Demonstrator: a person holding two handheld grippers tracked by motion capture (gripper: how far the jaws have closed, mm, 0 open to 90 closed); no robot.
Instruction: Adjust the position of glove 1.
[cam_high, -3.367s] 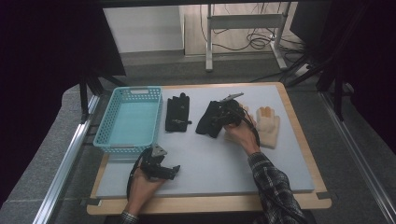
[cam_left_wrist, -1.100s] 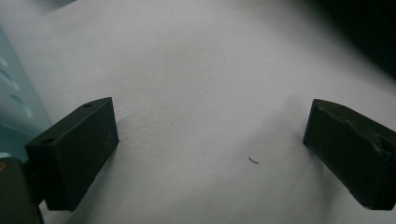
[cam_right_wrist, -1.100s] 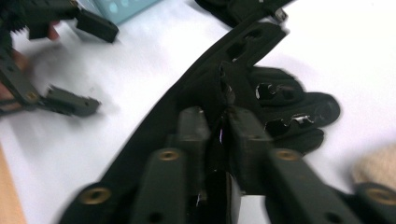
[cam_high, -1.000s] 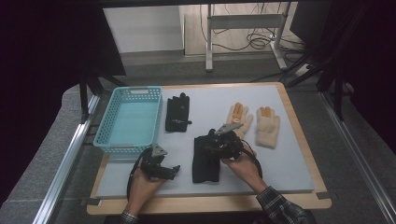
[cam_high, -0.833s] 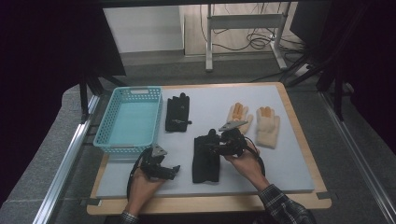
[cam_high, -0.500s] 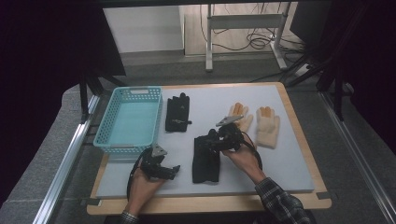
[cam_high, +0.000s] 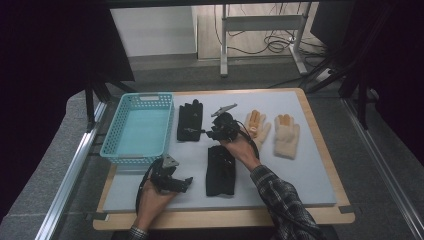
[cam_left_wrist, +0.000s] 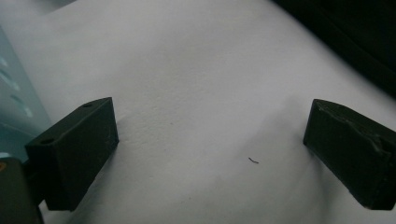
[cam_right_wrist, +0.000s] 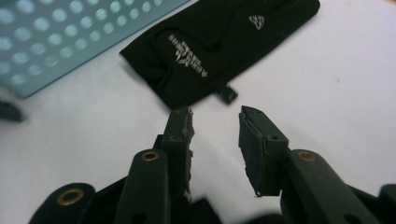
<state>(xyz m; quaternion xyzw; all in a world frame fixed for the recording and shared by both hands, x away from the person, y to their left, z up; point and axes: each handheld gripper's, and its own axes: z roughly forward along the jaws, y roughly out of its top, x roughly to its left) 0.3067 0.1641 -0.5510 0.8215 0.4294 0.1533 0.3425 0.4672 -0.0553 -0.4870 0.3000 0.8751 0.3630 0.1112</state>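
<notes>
Right gripper: the black two-jaw right gripper sits at the centre of the high view, its tips pointing toward the frame's left; in the right gripper view its jaws stand a narrow gap apart with nothing between them, having just been closing.
Far black glove: a black fabric glove with white printed lettering lies flat just left of the right gripper's tips in the high view; in the right gripper view it fills the upper middle, its cuff tab just beyond the jaws and apart from them.
Near black glove: a second black fabric glove lies flat in the lower centre of the high view, just below the hand that carries the right gripper.
Left gripper: the black left gripper rests low at the lower left of the high view; in the left gripper view its jaws are spread wide over bare white surface, holding nothing.
Basket: a light blue perforated plastic basket stands at the left of the high view, just beside the far black glove.
Pale gloves: two cream-coloured knitted gloves with orange fingertips lie side by side right of centre; whether they touch is hard to tell.
Table: a white mat on a wooden-edged board.
</notes>
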